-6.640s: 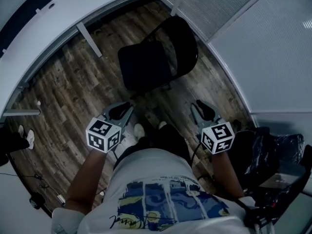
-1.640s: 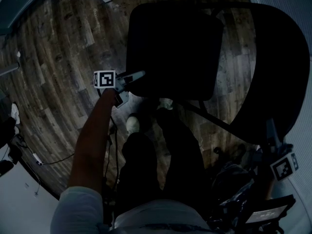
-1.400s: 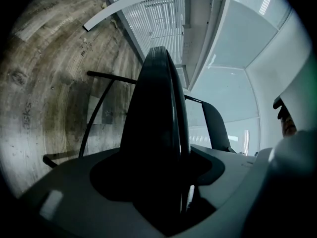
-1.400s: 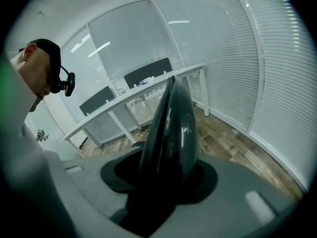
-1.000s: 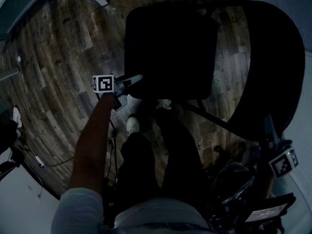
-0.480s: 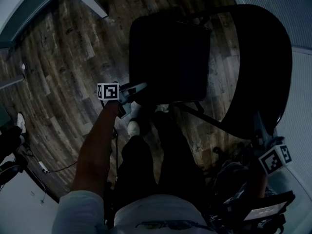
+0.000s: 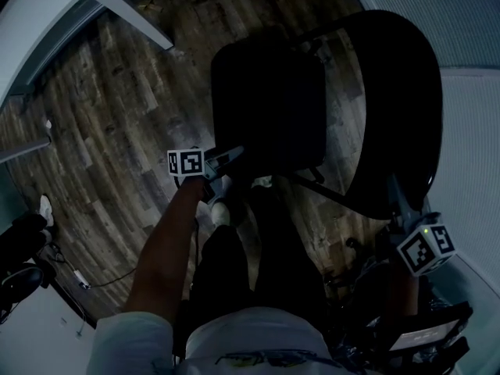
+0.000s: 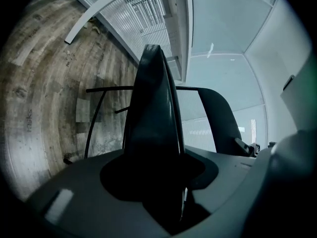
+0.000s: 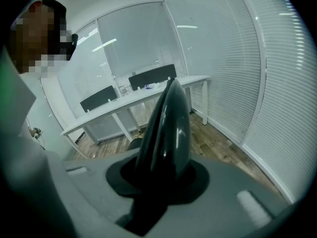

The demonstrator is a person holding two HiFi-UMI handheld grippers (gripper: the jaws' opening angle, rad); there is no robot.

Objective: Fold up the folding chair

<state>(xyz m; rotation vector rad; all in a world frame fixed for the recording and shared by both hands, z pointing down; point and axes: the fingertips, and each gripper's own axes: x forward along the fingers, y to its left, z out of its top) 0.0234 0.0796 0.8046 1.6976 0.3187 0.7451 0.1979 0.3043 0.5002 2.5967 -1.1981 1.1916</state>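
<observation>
Black folding chair (image 7: 269,92) stands on the wood floor (image 7: 117,123) right in front of the person. Left gripper (image 7: 234,154) jaws have just been closing on the seat (image 8: 153,128) front edge; view's dark, but pads prob. pinch it. Right gripper (image 7: 394,191) jaws, also just closing a bit, clamp the backrest (image 7: 398,100) top. Risk: shallow pinch slips, seat drops back open; uneven pull → chair skids.

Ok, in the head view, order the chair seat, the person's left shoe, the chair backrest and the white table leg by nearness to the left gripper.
1. The chair seat: front edge between the left gripper's tongs, which have just been closing.
2. The person's left shoe: just below.
3. The chair backrest, right, and the white table leg, upper left: too close to call.
</observation>
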